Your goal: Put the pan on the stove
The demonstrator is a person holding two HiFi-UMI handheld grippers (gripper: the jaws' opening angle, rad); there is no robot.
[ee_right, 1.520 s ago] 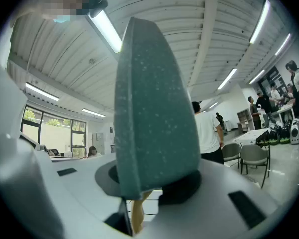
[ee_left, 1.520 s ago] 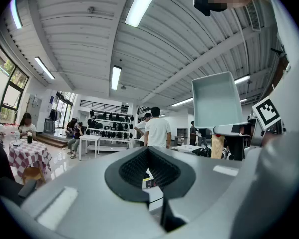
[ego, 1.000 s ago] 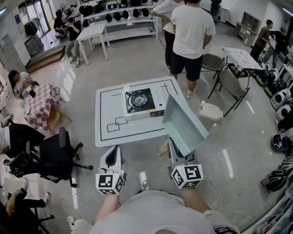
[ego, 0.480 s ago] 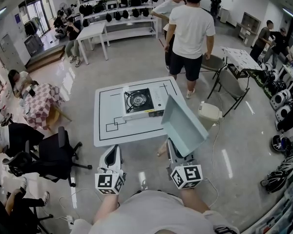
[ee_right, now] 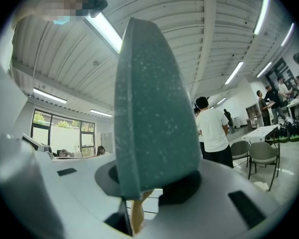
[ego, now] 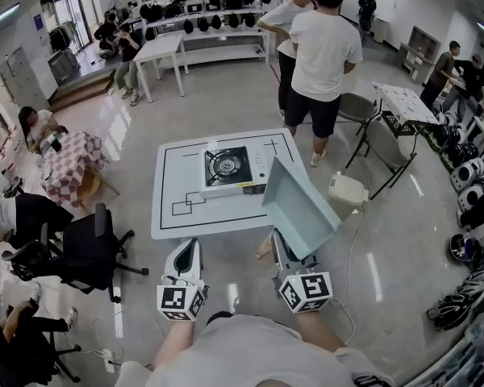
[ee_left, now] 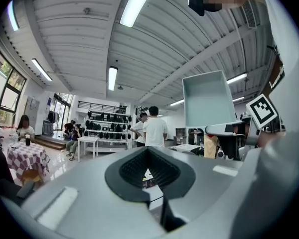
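Count: one pan (ego: 300, 208), one stove (ego: 228, 168), one tabletop (ego: 177, 185), two grippers. Right gripper (ego: 281, 244) jaws gripped the pan's near end. The pan stood tilted on edge, inside bare, at 4 o'clock of the stove and apart from it. The stove sat on the tabletop. Left gripper (ego: 185, 252) jaws were closed on nothing.

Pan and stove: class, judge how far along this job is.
Done: the pan is lifted, clamped by its handle in the right gripper. In hand: it hangs tilted by the table's near corner, short of the bare stove. Left: carry it over and set it down.
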